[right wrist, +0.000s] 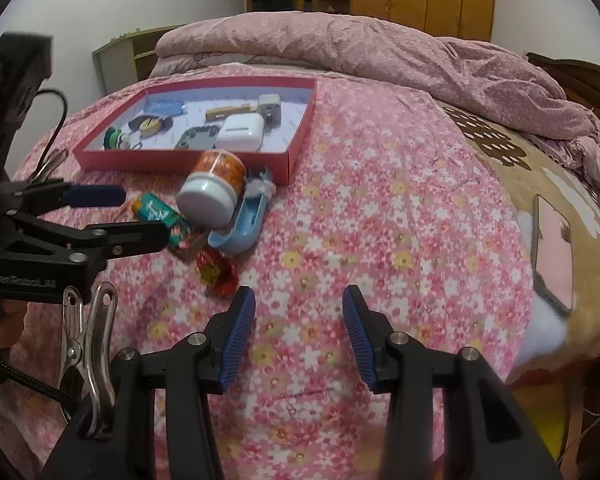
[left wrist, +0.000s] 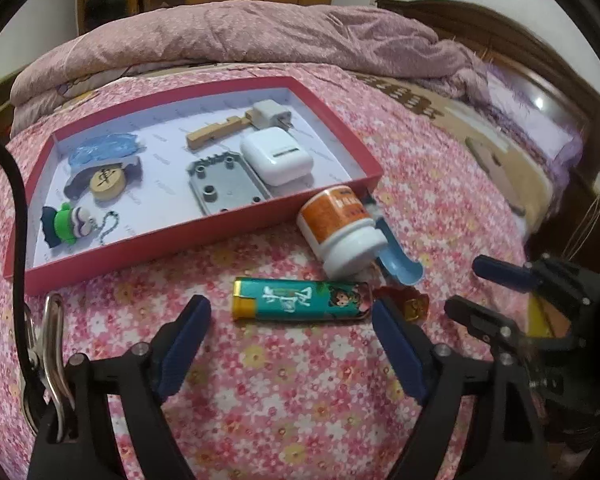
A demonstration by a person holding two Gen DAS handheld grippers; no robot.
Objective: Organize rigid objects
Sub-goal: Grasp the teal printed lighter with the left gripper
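Note:
A teal lighter (left wrist: 302, 300) lies on the flowered bedspread just past the tips of my left gripper (left wrist: 288, 318), which is open around empty space. Beyond the lighter, a white bottle with an orange label (left wrist: 340, 228) lies on its side over a blue scoop (left wrist: 400, 260), beside a red wrapped piece (left wrist: 404, 300). The red tray (left wrist: 204, 236) behind holds a white earbud case (left wrist: 276, 156), a grey metal plate (left wrist: 224, 184), a wooden piece, a plug, a chess disc and a green figure. My right gripper (right wrist: 299, 300) is open over bare bedspread, to the right of the red piece (right wrist: 216, 272).
A crumpled pink blanket (right wrist: 380, 48) covers the far side of the bed. A phone (right wrist: 552, 248) lies near the bed's right edge. Wooden wardrobes stand behind. Metal clips (right wrist: 88, 344) and a black cable hang at each gripper's left.

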